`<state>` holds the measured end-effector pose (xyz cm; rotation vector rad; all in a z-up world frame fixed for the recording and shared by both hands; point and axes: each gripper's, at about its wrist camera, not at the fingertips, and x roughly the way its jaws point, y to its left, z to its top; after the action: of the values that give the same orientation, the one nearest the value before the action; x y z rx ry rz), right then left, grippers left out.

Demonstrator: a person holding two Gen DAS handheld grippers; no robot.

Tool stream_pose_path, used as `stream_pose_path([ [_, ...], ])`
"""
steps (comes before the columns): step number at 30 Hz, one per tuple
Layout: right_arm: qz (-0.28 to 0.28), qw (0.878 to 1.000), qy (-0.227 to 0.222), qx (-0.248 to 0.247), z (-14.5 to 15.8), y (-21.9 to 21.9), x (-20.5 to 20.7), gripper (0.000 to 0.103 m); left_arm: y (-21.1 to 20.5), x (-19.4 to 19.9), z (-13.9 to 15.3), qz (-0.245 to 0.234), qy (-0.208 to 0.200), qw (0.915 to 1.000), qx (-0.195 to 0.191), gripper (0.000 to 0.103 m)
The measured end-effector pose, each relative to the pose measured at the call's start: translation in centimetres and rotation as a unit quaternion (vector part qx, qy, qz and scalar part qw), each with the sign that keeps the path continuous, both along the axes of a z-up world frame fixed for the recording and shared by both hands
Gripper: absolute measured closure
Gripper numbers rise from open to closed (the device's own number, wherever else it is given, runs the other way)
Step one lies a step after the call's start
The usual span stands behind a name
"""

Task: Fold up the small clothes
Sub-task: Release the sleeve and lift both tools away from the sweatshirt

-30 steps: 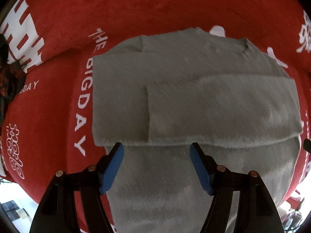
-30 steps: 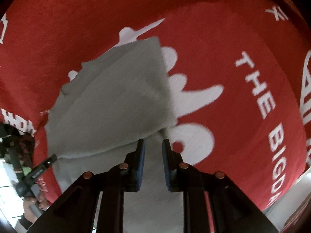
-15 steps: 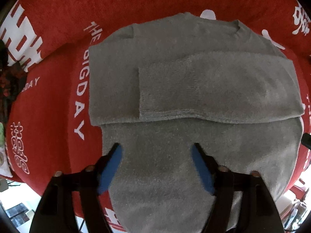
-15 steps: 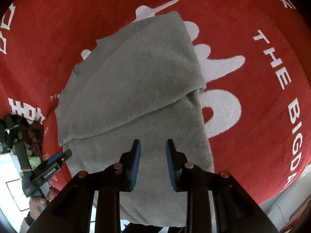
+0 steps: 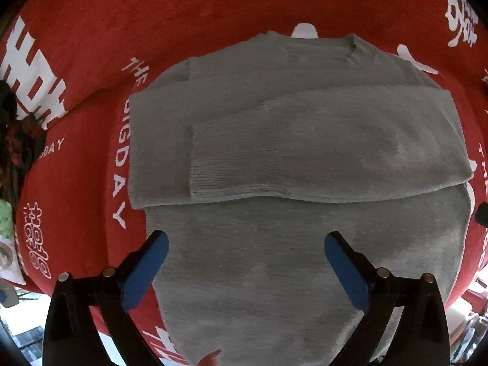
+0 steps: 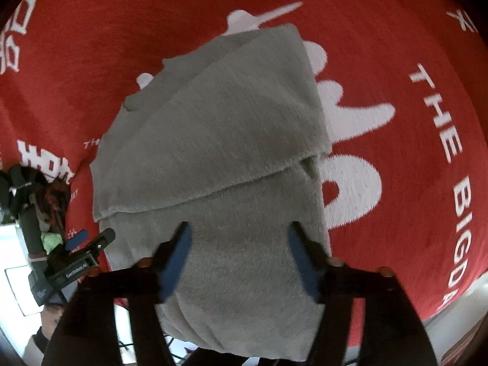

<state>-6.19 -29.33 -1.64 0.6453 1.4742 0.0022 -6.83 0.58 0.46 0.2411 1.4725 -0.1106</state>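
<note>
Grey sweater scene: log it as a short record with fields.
garment: grey sweater, lying flat
sleeves: folded across the chest, ribbed cuff on top
surface: red cloth with white lettering
left gripper: above the sweater's lower body, jaws opening, nothing between them
right gripper: over the lower body, jaws opening, holding nothing

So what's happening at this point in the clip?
A person with a two-finger gripper in each hand is folding a small grey sweater on a red cloth with white lettering. Both sleeves already lie folded across the chest, and the lower body is flat and not yet folded. The left gripper and the right gripper hang above the lower part of the sweater, jaws opening, with nothing gripped between them.
</note>
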Motion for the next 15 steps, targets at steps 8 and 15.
stream_pose_path([
  [8,0.017,1.0,-0.006,0.025,0.3,-0.6,-0.2,0.028,0.1,-1.1,-0.4,0.033,0.021,0.9992,0.002,0.0],
  [15,0.027,0.999,0.006,0.04,-0.5,-1.4,-0.7,0.028,0.6,-3.2,-0.8,0.067,0.042,0.9968,-0.011,0.0],
])
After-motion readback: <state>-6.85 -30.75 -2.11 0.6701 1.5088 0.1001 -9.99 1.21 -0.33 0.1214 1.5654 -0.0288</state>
